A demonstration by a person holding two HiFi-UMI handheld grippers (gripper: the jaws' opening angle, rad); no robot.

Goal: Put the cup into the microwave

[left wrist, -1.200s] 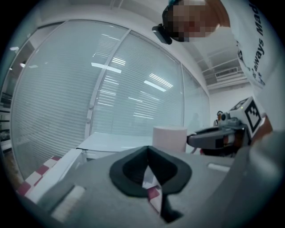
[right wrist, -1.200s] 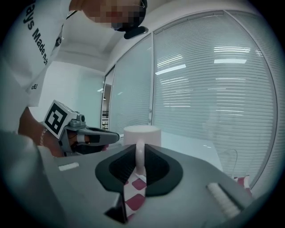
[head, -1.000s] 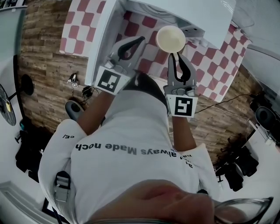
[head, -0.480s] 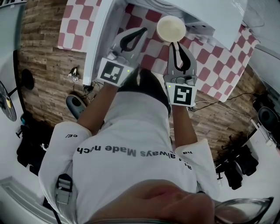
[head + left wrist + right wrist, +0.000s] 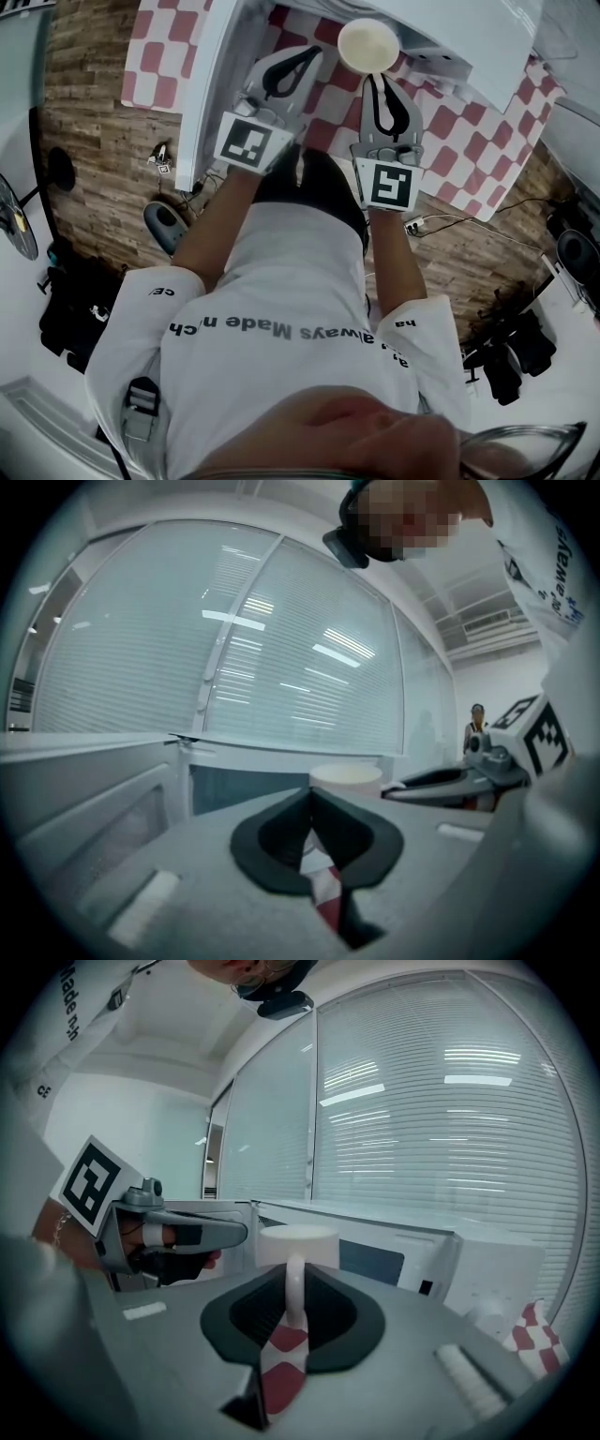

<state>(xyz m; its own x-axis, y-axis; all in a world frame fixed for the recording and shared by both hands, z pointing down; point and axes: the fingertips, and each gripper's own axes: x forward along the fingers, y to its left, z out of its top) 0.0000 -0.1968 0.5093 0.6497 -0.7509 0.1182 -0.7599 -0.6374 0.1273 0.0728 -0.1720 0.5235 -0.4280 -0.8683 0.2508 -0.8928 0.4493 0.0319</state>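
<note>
In the head view, the right gripper pinches the handle of a pale cup. The cup is upright and held off the desk, which wears a red-and-white checked cloth. It hangs over the cloth right at the front of the white microwave, which stands at the desk's far edge. The microwave's door is swung open at the left. The left gripper reaches in just beside the right one, between it and the door, and does not touch the cup. The person's white shirt fills the lower part of the view, above a wooden floor.

In the left gripper view, the left gripper's claw is pressed together with nothing in it, and only the checked cloth shows through the slit below. Beyond its tip is the cup, with the right gripper coming in from the right. The door stands at the left, with the dark mouth of the microwave behind.

In the right gripper view, the right gripper's claw is closed on the thin handle, so the cup stands upright just past the tips. The left gripper lies level at the left, near the cup. The microwave sits close behind, and the cup is not yet inside it.
</note>
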